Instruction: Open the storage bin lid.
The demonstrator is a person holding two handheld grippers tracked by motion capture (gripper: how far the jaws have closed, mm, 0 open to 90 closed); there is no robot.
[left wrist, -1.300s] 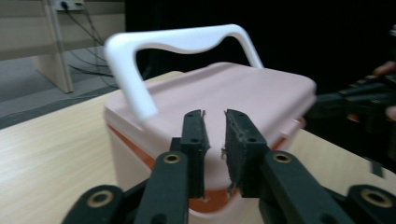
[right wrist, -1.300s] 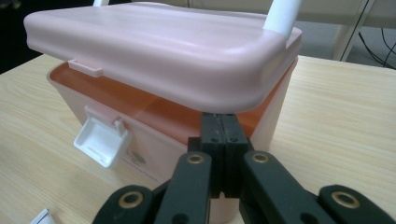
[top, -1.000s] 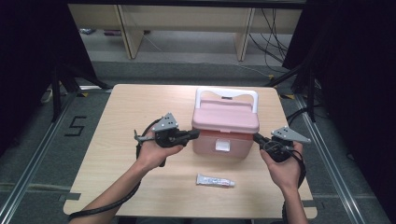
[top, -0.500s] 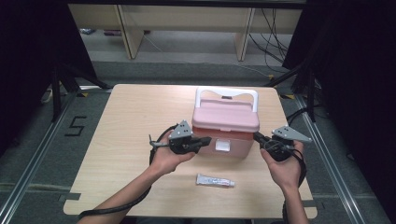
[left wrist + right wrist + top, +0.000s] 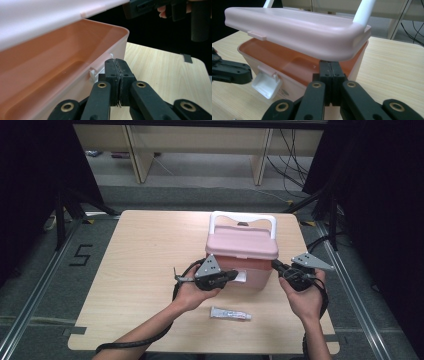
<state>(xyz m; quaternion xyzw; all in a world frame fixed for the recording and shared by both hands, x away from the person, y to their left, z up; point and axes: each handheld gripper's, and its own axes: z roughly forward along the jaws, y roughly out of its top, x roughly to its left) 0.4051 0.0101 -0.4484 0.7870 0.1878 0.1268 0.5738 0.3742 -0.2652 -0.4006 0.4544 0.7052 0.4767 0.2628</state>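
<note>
Mid-opening of the pink box (image 5: 241, 261) at bench centre, lid (image 5: 294, 30) ajar, left gripper (image 5: 117, 75) at its 7 o'clock and right gripper (image 5: 330, 75) at 4 o'clock, jaws clenched empty; next, probably raising the lid fully.

The pink box (image 5: 294, 32) looked like smooth, slightly glossy plastic, with a white plastic latch (image 5: 266, 85) and handle (image 5: 242, 220). The table (image 5: 145, 250) had a pale matt wood-grain top. Both grippers' jaws were matt black plastic with brassy metal pivots.
</note>
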